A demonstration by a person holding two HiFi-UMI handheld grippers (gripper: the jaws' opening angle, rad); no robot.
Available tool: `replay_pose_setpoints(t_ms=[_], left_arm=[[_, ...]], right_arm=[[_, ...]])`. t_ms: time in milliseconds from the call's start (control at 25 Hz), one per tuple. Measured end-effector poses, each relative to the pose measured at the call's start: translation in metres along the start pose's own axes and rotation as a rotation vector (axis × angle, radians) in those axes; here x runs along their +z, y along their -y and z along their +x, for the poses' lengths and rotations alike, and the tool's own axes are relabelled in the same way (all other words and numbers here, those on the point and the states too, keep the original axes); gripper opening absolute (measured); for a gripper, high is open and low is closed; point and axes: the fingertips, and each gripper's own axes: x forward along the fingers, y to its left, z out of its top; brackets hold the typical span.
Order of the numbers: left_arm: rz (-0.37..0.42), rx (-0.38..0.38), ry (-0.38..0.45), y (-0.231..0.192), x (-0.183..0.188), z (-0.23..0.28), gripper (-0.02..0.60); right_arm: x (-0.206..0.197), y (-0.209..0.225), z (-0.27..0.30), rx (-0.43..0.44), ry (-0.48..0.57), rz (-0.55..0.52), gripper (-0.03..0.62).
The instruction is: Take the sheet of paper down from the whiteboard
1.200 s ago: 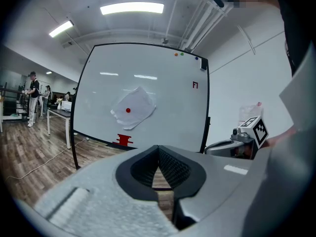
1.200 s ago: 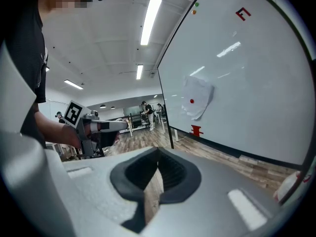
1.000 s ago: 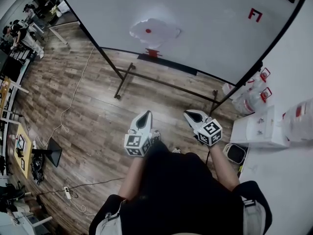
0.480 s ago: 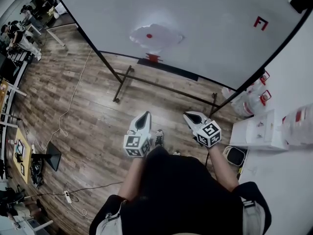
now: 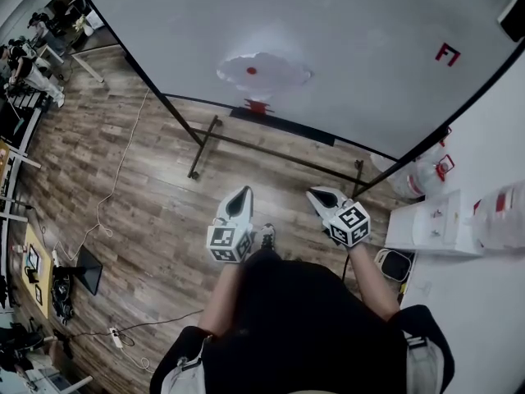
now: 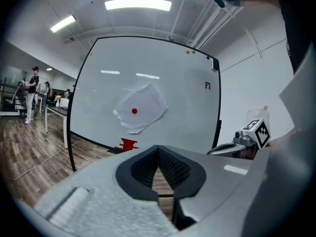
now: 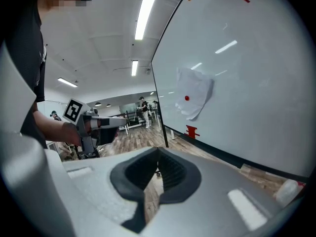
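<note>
**Paper on the board; both tongs shut and empty**

The whiteboard (image 5: 344, 48) fills the top of the head view, standing on a black frame over the wood plank floor (image 5: 148, 187). A small red mark (image 5: 447, 53) sits near its right edge.

The sheet of paper (image 5: 264, 71) hangs low on the board, left of centre, crumpled at the edges and tilted. It is pinned through the middle by a round red magnet (image 5: 251, 71). A red clip-shaped item (image 5: 257, 105) sits just below it at the board's bottom rail.

The person stands facing the board, well apart from it. The left gripper (image 5: 244, 192) and right gripper (image 5: 317, 194) are held side by side at waist level, pointing toward the board. Neither touches the paper.

Each gripper's own view shows its dark pads meeting at the tips (only floor shows through the small gap behind them). Nothing is held in either.
</note>
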Motion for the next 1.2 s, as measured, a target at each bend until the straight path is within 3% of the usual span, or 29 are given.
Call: replay_pose_setpoints(t_ms=[1200], left_arm=[[0.005,-0.081,-0.009,-0.06,0.019,0.07,0.011]], right_arm=[[0.024,0.04,0.062,-0.089,-0.002,0.038,0.003]])
